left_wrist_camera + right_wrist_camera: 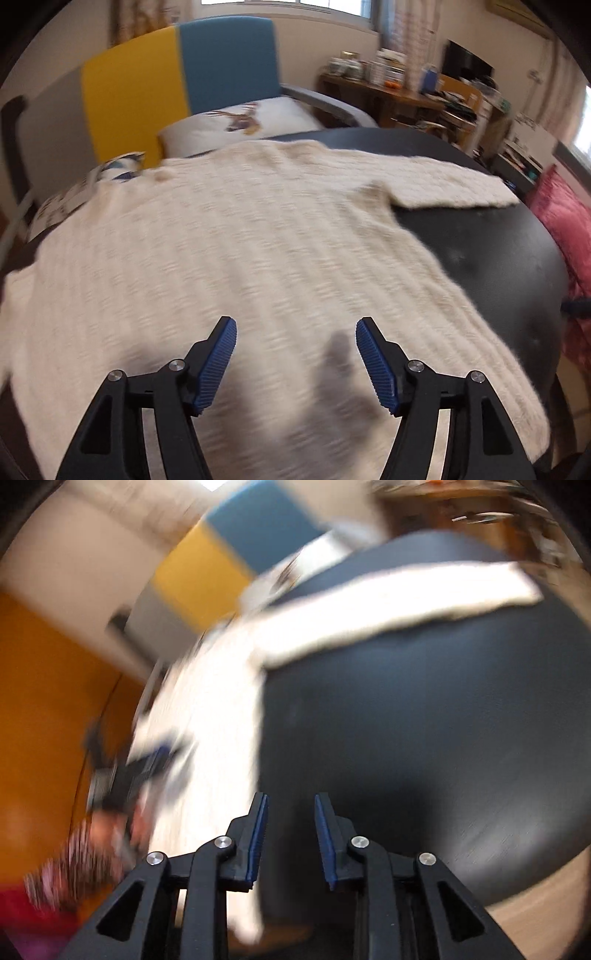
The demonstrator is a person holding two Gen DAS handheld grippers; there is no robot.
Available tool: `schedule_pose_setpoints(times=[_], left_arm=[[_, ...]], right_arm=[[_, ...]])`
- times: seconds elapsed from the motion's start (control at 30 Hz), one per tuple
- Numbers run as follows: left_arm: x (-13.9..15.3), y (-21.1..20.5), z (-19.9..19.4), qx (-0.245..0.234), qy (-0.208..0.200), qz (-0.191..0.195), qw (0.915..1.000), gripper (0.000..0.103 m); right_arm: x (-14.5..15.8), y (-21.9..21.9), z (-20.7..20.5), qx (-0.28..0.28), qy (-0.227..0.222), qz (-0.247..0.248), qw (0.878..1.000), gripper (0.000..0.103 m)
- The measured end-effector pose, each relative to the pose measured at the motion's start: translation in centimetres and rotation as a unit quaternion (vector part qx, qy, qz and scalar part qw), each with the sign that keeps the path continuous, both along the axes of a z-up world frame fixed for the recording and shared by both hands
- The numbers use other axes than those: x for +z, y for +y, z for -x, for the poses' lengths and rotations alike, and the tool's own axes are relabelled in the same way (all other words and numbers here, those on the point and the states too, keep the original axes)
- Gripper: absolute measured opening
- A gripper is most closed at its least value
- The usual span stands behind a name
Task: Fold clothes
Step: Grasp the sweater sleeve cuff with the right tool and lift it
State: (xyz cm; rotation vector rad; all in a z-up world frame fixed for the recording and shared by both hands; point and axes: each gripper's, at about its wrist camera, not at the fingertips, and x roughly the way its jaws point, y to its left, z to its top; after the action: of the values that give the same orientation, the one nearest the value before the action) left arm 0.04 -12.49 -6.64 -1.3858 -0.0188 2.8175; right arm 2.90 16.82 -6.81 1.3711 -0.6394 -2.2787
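The cream knit sweater [258,236] was spread flat over a dark round table [491,251], covering most of the left and middle of the top. One sleeve [454,184] stuck out sideways toward the right across the bare dark surface, ending near the far right rim. The hem side hung a bit past the near edge of the table.

The left gripper [295,328] hovered right over the lower body of the sweater with its jaws spread wide apart. Nothing was between the blue ribbed pads [218,365], just open air and knit underneath, so it wasn't gripping anything. I couldn't really tell if the tips were brushing the fabric or sitting just above it, the picture's kinda smeary there.

The right gripper [291,805] was over on the bare part of the table, just beside the sweater's side edge. Its jaws stood only a little apart, a narrow gap, and nothing was in it either. That view was super blurry, but you could still make out the sleeve stretched across the top and the left gripper off to the left over the sweater, with a hand [110,823] and a striped cuff [62,871] behind it.

Past the table there was a chair with a yellow and blue back [177,70], a white cushion [243,125] on it, a cluttered wooden desk [391,96] and something pink [569,221] at the right.
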Motion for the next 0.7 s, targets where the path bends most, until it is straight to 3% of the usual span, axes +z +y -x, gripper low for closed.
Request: schedule_pose_setpoints(times=[0.17,0.3,0.37,0.5,0.57,0.7], left_arm=[[-0.3,-6.2,-1.6,0.111,-0.012,0.043,0.9928,0.069],[-1.2,-10.9,-3.3,0.163,-0.029,0.046,0.9851,0.069],[-1.8,-12.5,-4.2,0.175,-0.034,0.033,0.9834,0.069],[-1.8,-13.6,-5.0,0.174,-0.028,0.029,0.984,0.069],[-1.6,-13.6,-5.0,0.171,-0.022,0.035,0.9844,0.069],[-1.7,-13.7,-4.9,0.172,-0.017,0.034,0.9843,0.069]], right_arm=[[-1.2,6.4,7.9,-0.154,-0.015,-0.039,0.987,0.027],[-3.4,11.2,11.5,-0.251,-0.054,0.007,0.966,0.027],[-4.2,13.3,12.5,-0.295,-0.066,0.026,0.953,0.027],[-5.2,13.5,13.3,-0.328,-0.07,0.022,0.942,0.027],[-5.1,16.1,13.5,-0.343,-0.061,0.043,0.937,0.027],[-6.0,16.5,13.4,-0.375,-0.051,0.079,0.922,0.027]])
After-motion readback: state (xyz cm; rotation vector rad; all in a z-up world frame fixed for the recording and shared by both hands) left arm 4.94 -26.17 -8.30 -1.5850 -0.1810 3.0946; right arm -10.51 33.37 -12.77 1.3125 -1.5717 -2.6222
